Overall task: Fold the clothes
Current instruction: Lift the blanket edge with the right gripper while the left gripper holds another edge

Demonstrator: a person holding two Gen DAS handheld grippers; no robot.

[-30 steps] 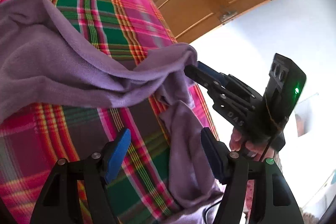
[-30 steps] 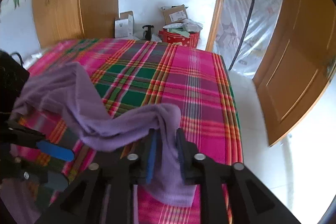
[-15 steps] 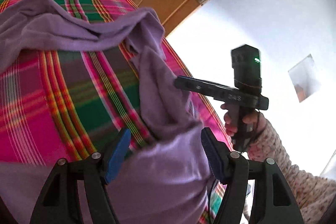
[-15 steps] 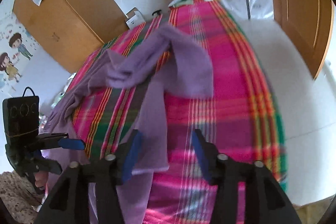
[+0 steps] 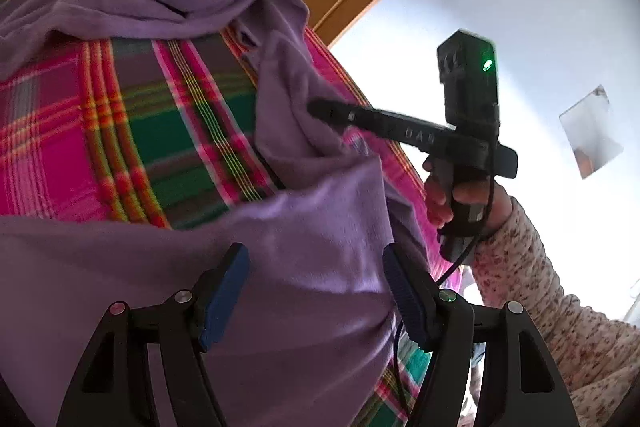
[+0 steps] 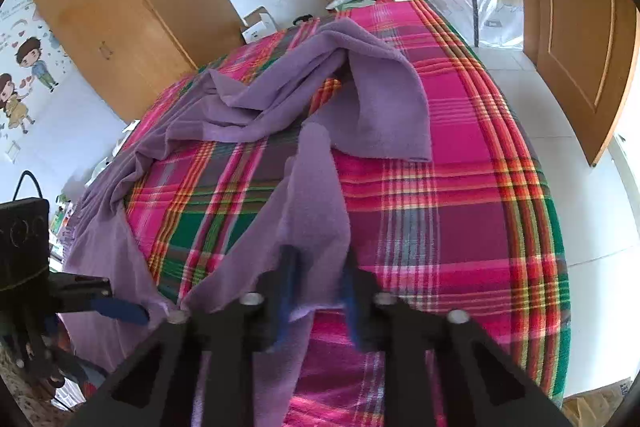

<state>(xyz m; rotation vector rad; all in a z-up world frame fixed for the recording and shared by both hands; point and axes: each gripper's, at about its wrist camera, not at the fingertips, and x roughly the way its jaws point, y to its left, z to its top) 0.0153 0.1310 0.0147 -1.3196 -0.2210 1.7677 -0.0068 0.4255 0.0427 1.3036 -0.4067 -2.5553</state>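
Item: purple fleece garment (image 6: 280,95) — one piece, lying rumpled across a bed under a pink-and-green plaid bedspread (image 6: 460,211), its near edge spilling off the bedside toward the person.

Left: left tongs (image 5: 316,287), jaws apart. Purple cloth lies between the blue pads (image 5: 224,291), but they do not press it; nothing is gripped here. In the right wrist view the left tongs sit low at the left, beside the hanging edge.

Centre: the bulk of the garment, twisted into ridges, a broad flap folded over toward the far side, plaid showing through the gaps.

Right: right tongs (image 6: 316,291), jaws moderately apart, a narrow strip of cloth running up between them. Whether they actually pinch it cannot be told; the strip looks loosely draped. A hand in a speckled sleeve (image 5: 460,199) holds this tool.

Handling, by judgement: light, soft, limp, slightly fuzzy — unlikely to slip, but it sags and bunches. Best taken at a hem or corner, one grip per side, then pulled taut before laying flat.
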